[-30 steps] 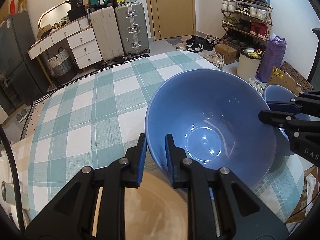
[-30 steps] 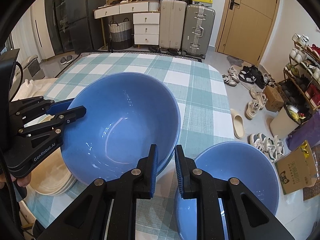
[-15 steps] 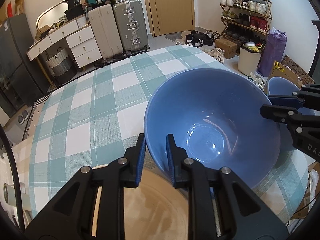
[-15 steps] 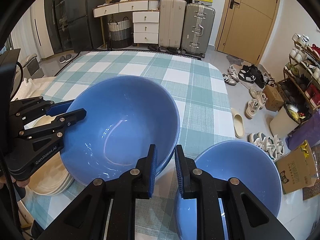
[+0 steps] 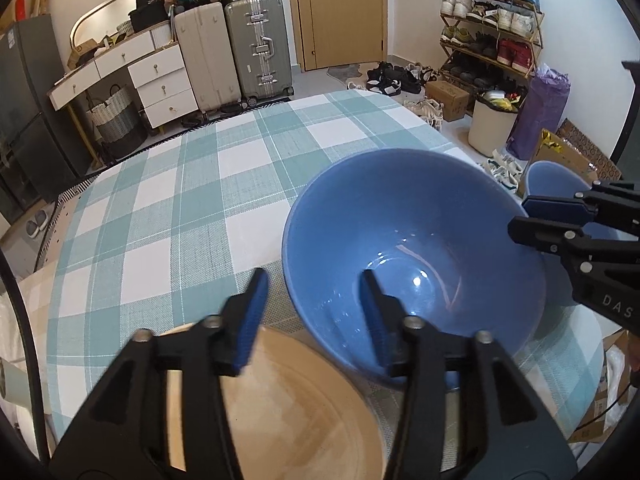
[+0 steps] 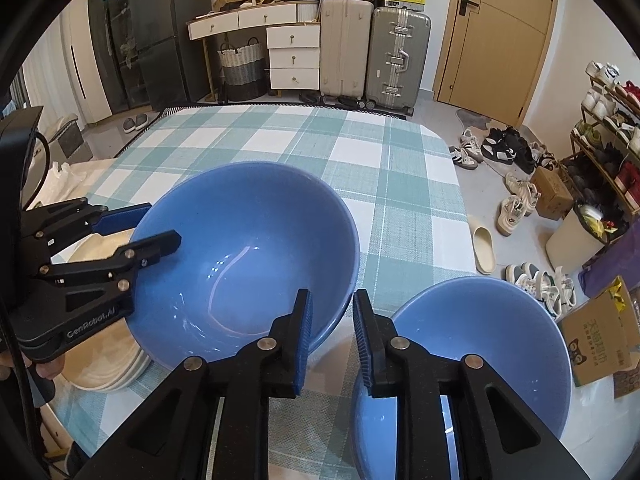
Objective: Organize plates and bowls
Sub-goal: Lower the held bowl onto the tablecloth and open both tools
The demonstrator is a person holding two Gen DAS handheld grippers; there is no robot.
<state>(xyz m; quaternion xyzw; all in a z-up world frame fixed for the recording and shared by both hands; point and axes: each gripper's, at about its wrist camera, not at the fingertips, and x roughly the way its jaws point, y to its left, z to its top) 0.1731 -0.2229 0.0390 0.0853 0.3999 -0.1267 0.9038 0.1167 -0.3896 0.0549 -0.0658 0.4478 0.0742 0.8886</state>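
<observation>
1. The left gripper (image 5: pixel 312 304) had just been opening; its jaws stood spread on either side of the near rim of the large blue bowl (image 5: pixel 416 264), one finger outside the wall and the other over the inside, and neither blue pad pressed on it.
2. The right gripper (image 6: pixel 330 332) had also just been easing apart; its jaws stood slightly spread, with the rim of the large bowl between them and no pad visibly pressing on it.
3. The large blue bowl sat upright on the checked tablecloth (image 6: pixel 280 140), near the table's front edge; seen from the right wrist, it appeared nested in another blue bowl of the same kind, whose rim showed just beneath its own, though I could not be sure of that.
4. A second blue bowl (image 6: pixel 472 344) stood upright just beside the large one, on its right in the right wrist view, close to the table's corner; the two looked close but apart.
5. A stack of cream plates (image 6: pixel 108 364) lay at the large bowl's other side, under the left gripper; in the left wrist view the top plate (image 5: pixel 296 408) filled the space below the fingers, and the bowl's edge seemed to overlap it.
6. Beyond the table stood suitcases (image 6: pixel 376 52), a white drawer unit (image 6: pixel 294 58) and a shoe rack (image 5: pixel 492 24).
</observation>
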